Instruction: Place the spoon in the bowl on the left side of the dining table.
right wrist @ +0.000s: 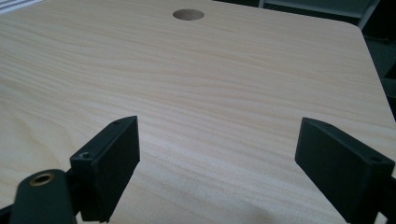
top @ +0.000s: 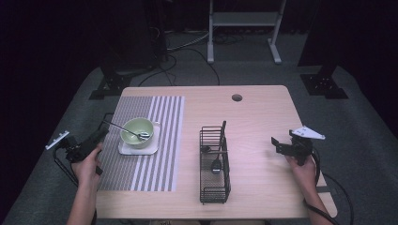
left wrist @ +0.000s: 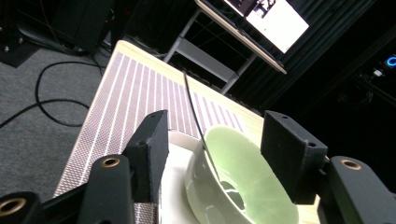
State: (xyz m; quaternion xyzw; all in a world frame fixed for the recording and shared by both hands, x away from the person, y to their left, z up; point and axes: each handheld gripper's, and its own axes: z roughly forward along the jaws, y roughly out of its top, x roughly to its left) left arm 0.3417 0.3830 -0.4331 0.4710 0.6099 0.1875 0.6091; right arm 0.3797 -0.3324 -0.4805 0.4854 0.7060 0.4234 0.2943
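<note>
Overhead, grey carpet [top: 366,122] is surrounding the pale wooden table [top: 258,112], which is carrying a striped grey placemat [top: 150,178], black wire basket [top: 214,187] and pale green bowl [top: 136,129] holding a long-handled spoon [top: 123,127]. Left gripper [left wrist: 212,140] is gaping around the spoon handle untouched; right gripper [right wrist: 217,154] is hanging wide, empty.

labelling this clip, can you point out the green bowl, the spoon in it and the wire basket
green bowl [top: 133,127], high view, on its inner wall
spoon [top: 123,128], high view, on its thin handle
wire basket [top: 209,179], high view, on its mesh floor

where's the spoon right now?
High view, left side: the spoon lies in the green bowl on the striped mat, handle pointing toward the left hand-held gripper.
</note>
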